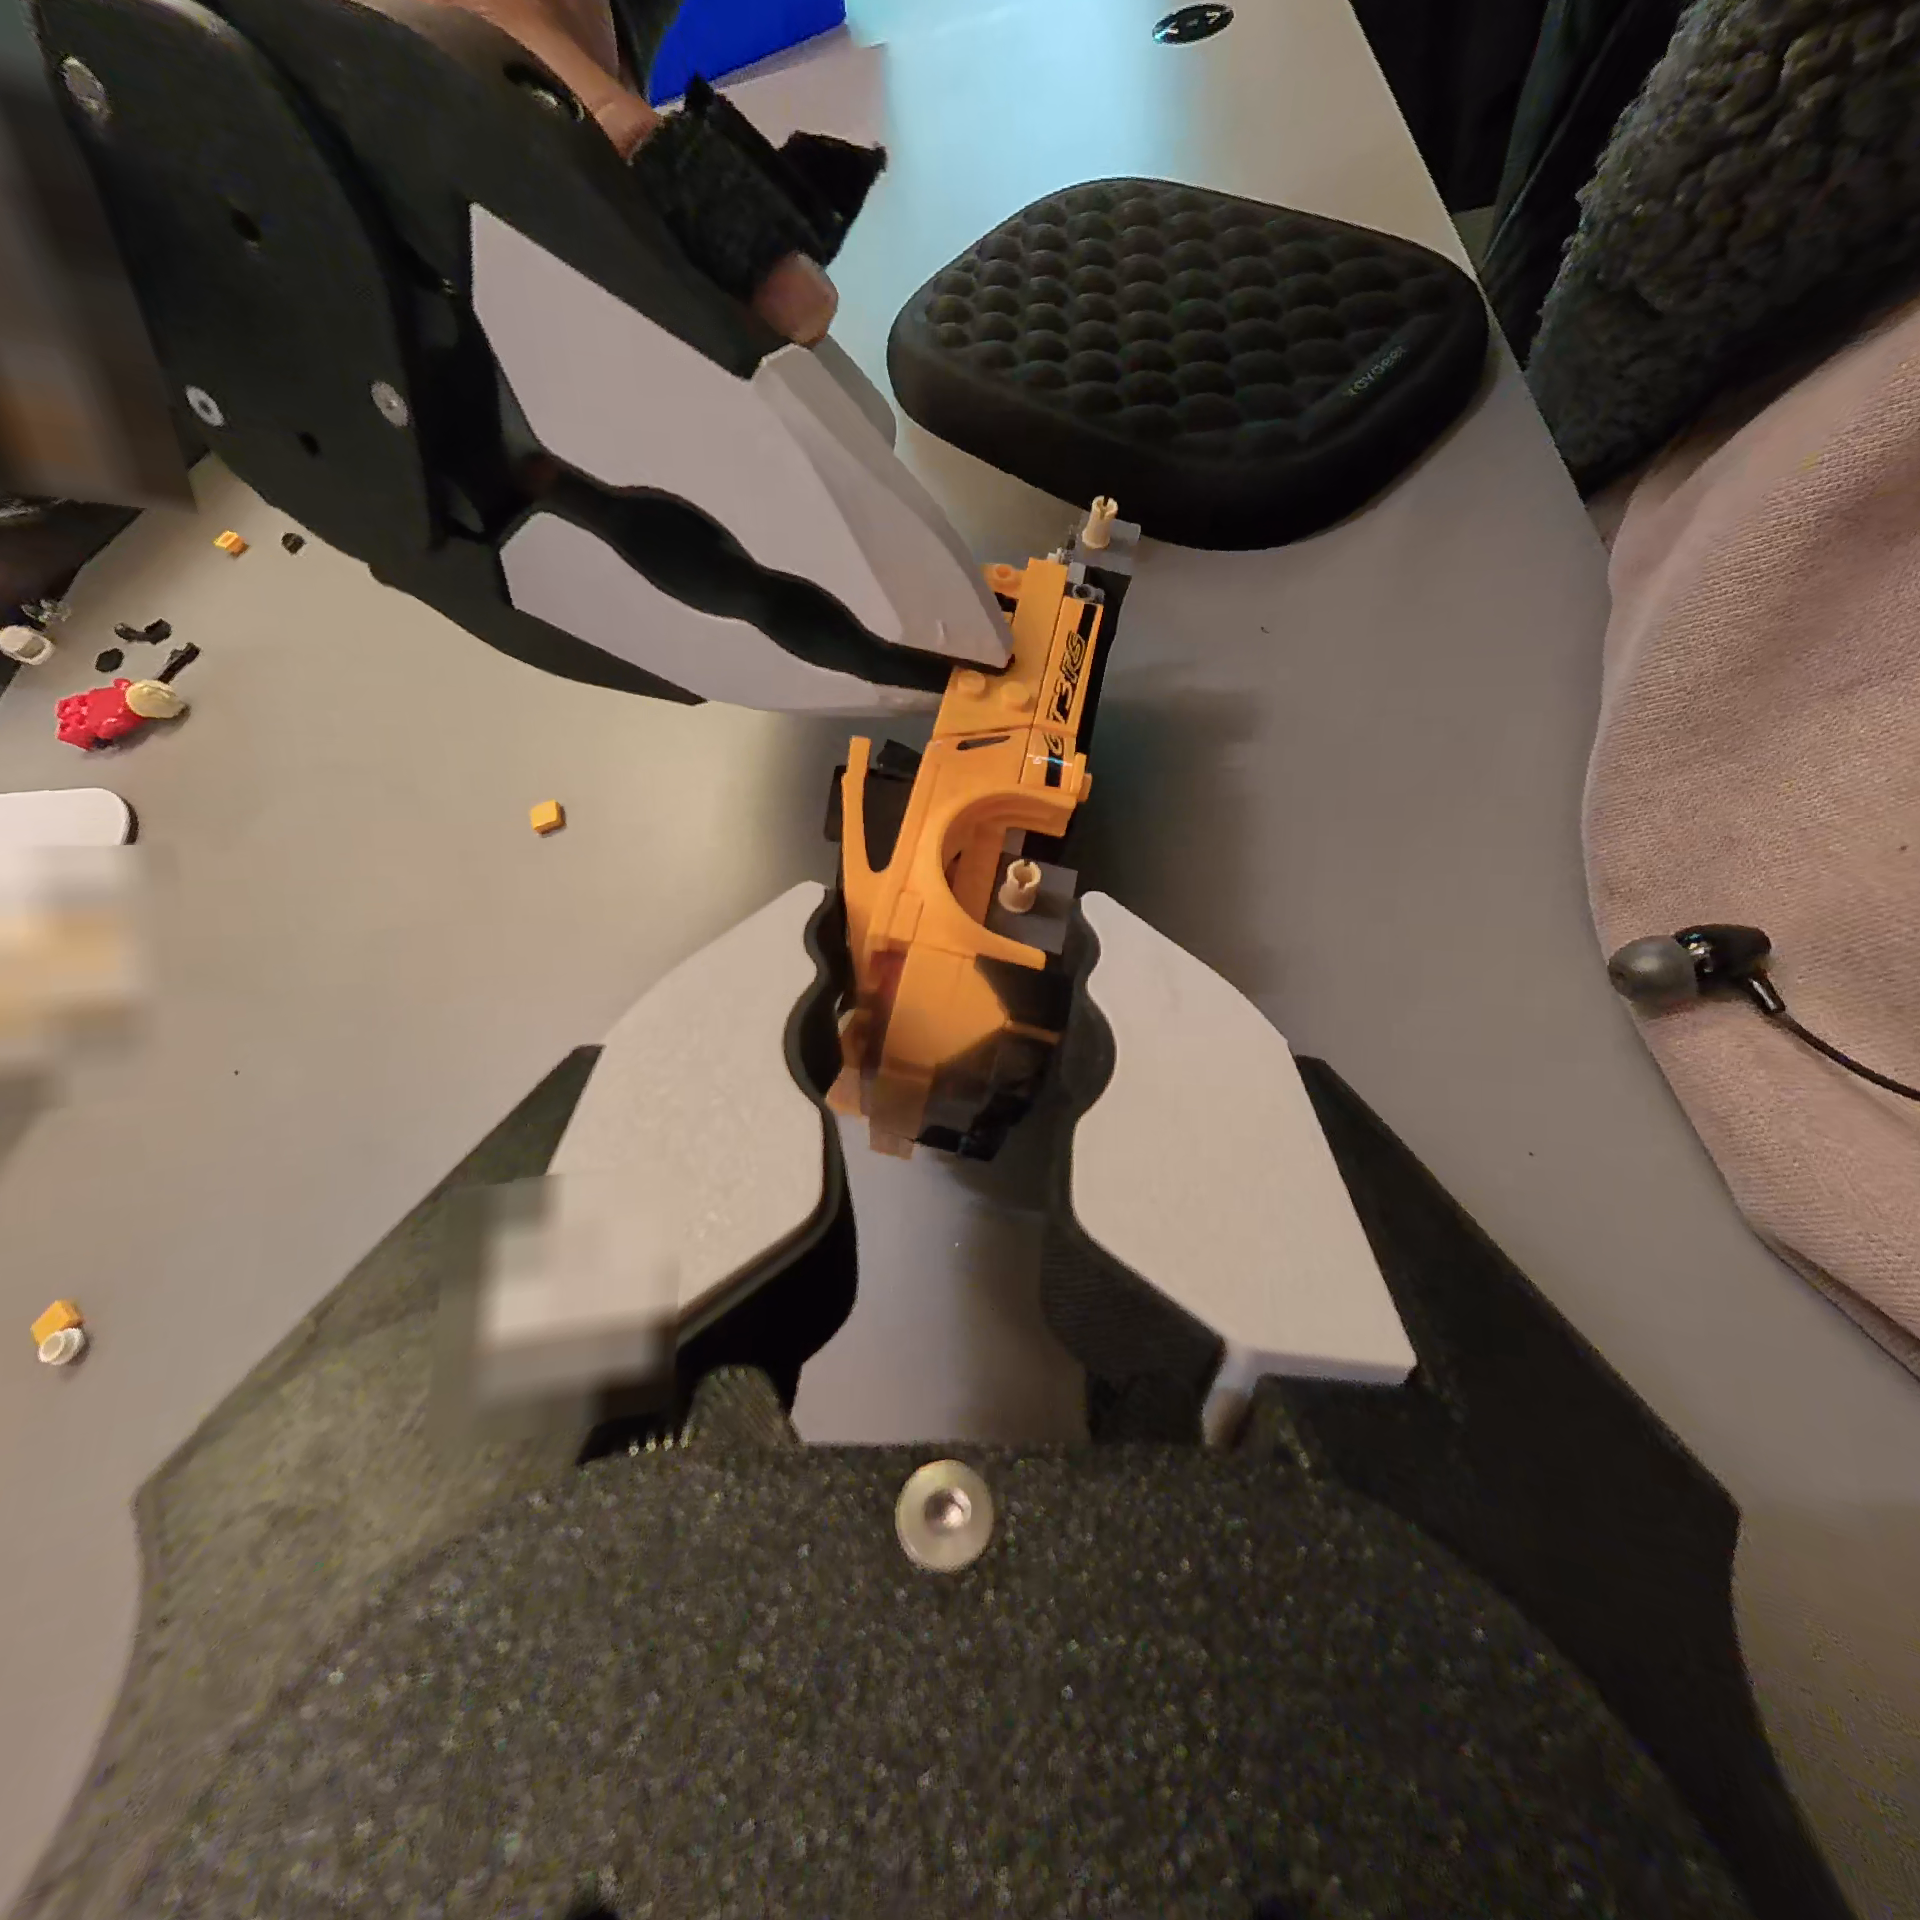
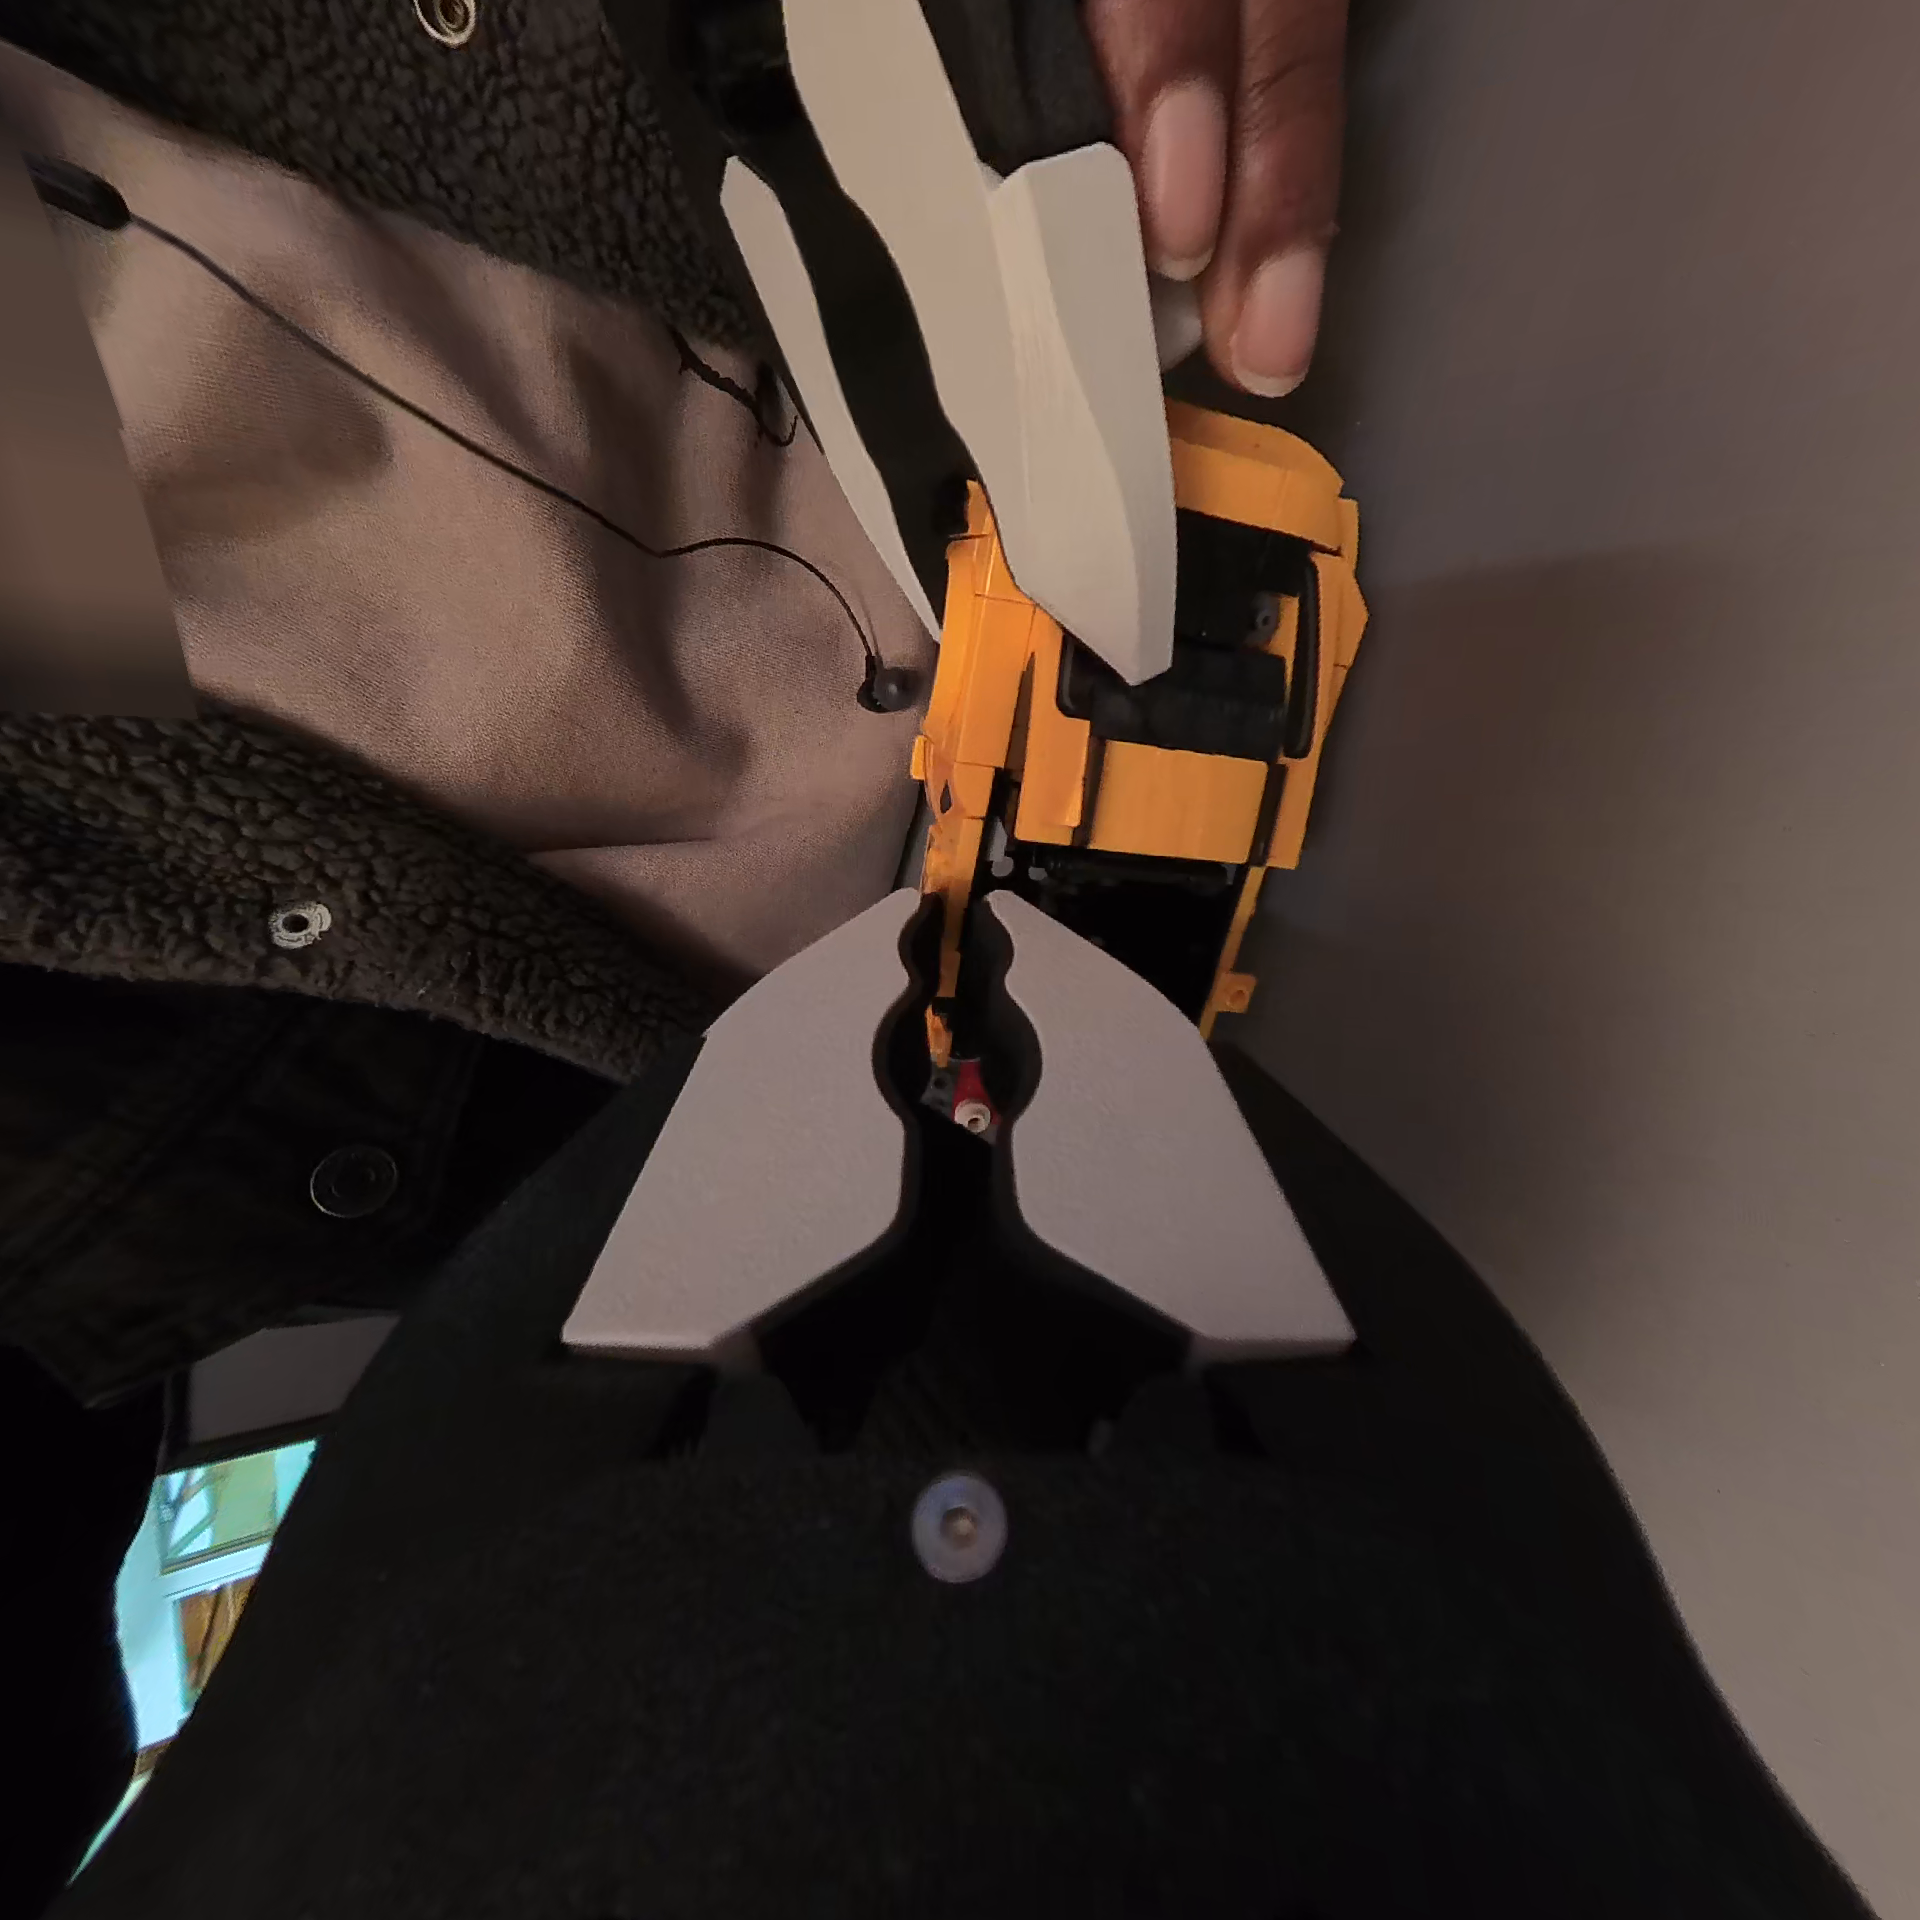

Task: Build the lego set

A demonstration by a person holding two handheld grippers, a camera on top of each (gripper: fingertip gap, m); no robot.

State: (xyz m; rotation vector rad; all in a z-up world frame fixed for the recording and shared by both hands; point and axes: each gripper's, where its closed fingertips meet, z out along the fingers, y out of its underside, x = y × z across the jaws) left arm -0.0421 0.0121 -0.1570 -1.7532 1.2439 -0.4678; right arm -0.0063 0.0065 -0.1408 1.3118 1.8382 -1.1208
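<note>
Fingers of the left gripper clamp the orange brick car at centre frame, probably steadying it; the right gripper pinches its side wall.

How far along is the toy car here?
Done: the orange toy car has its body shell on. In hand: the left claw grips one end, and the right claw pinches a side panel. Left: both wheel pegs are bare, and loose bricks lie on the table.
</note>
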